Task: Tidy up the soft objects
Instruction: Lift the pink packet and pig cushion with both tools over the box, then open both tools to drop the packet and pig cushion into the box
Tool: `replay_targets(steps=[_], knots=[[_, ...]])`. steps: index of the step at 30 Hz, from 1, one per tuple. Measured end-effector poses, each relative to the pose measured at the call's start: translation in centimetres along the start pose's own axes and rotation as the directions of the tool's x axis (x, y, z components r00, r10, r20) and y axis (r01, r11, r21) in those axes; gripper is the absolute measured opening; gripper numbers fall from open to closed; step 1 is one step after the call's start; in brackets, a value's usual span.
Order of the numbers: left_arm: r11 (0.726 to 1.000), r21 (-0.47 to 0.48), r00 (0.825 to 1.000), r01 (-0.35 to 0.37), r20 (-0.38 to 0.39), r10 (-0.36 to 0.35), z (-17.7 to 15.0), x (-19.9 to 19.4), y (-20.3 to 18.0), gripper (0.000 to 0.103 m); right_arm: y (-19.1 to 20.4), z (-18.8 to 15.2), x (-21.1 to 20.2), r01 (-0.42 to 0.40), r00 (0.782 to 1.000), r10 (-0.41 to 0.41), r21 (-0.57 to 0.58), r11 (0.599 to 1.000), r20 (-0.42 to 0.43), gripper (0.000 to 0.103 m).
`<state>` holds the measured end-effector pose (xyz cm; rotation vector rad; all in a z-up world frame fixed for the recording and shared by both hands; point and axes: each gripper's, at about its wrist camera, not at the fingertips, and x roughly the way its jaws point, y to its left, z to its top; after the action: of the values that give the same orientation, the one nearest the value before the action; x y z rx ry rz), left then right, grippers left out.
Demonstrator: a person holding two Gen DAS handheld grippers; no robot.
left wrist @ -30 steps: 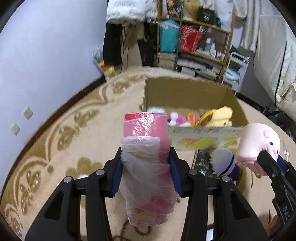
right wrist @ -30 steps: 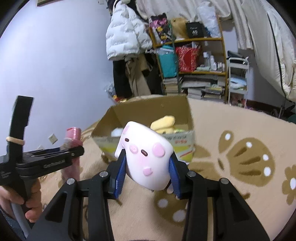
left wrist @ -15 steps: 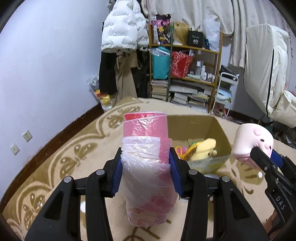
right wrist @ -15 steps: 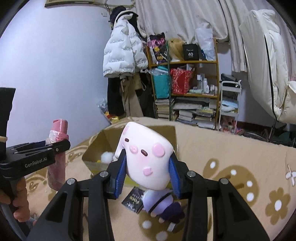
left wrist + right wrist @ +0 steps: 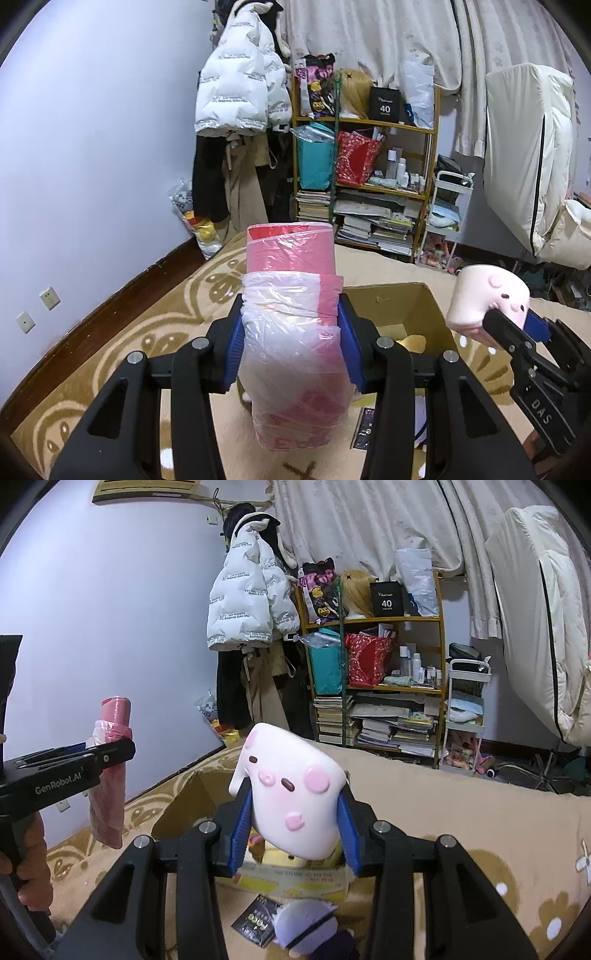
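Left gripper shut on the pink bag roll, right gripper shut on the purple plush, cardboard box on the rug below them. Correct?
One error: the right gripper is shut on the pink pig squishy, not the purple plush, which lies on the rug in front of the cardboard box, as the right wrist view shows. The left gripper is indeed shut on the pink bag roll.

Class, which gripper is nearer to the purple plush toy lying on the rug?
Right. The right gripper, holding the pink pig plush, hangs right above the purple plush toy. The left gripper is off to the side.
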<state>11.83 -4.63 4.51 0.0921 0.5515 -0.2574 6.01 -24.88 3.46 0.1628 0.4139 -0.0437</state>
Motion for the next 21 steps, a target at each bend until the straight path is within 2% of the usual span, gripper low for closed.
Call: replay_targets(steps=[6, 15, 21], knots=[[1.000, 0.006, 1.000, 0.004, -0.013, -0.003, 0.4, 2.0, -0.1, 0.044, -0.5, 0.9, 2.1, -0.022, 1.000, 0.022, -0.001, 1.000, 0.000, 0.044], [1.000, -0.017, 0.999, 0.026, -0.046, -0.027, 0.0, 5.1, 0.0, 0.045, -1.8, 0.3, 5.2, -0.058, 0.997, 0.060, 0.039, 0.998, -0.055, 0.044], [0.999, -0.021, 0.995, 0.027, -0.099, -0.029, -1.0, 7.1, -0.1, 0.045, -1.7, -0.7, 7.4, -0.083, 0.991, 0.086, 0.038, 0.996, -0.103, 0.045]])
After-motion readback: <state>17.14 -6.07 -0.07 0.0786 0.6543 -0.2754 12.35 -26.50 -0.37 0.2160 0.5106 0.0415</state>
